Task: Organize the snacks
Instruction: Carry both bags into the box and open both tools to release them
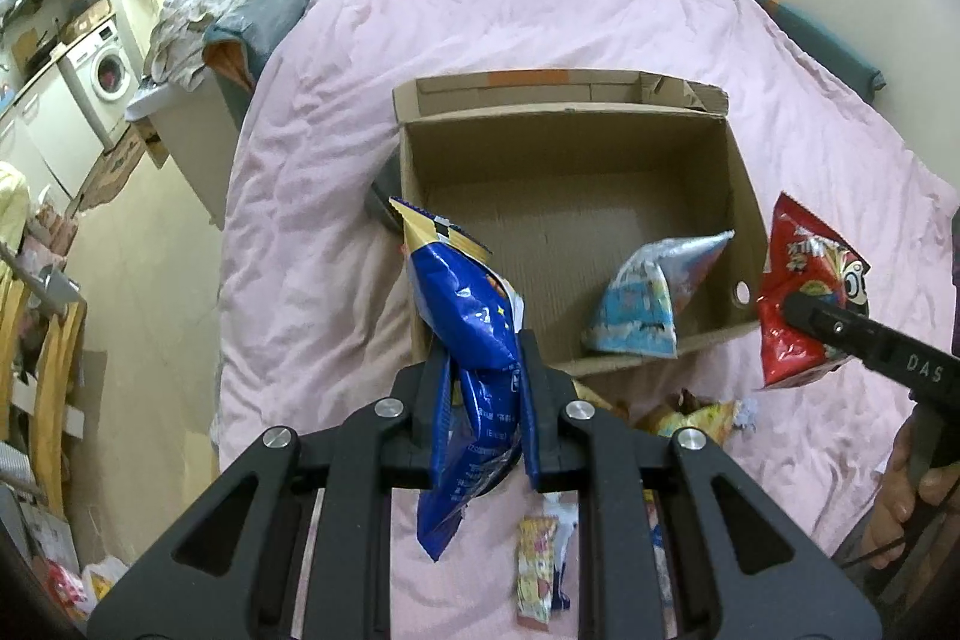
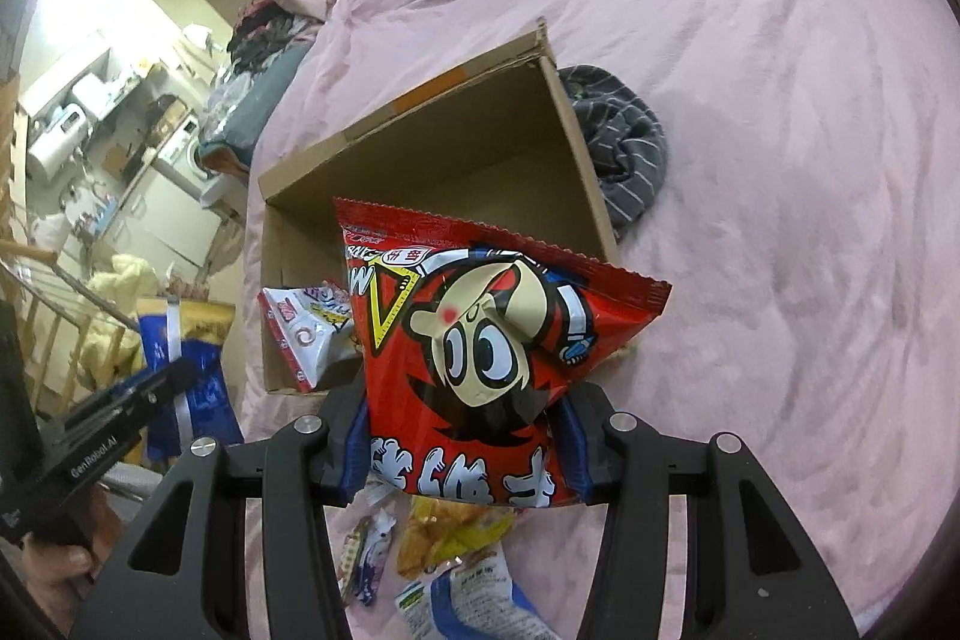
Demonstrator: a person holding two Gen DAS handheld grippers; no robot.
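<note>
Both grippers' fingers pinch light, crinkly, slippery bags, blue snack bag (image 1: 474, 322) and red snack bag (image 2: 480, 340), over the cardboard box (image 1: 744, 196).

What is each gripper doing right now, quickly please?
Left gripper: closed on the blue bag.
Right gripper: closed on the red bag.

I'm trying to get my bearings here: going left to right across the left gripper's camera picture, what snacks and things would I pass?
Washing machine → blue snack bag → light blue snack bag inside the cardboard box → red snack bag.
</note>
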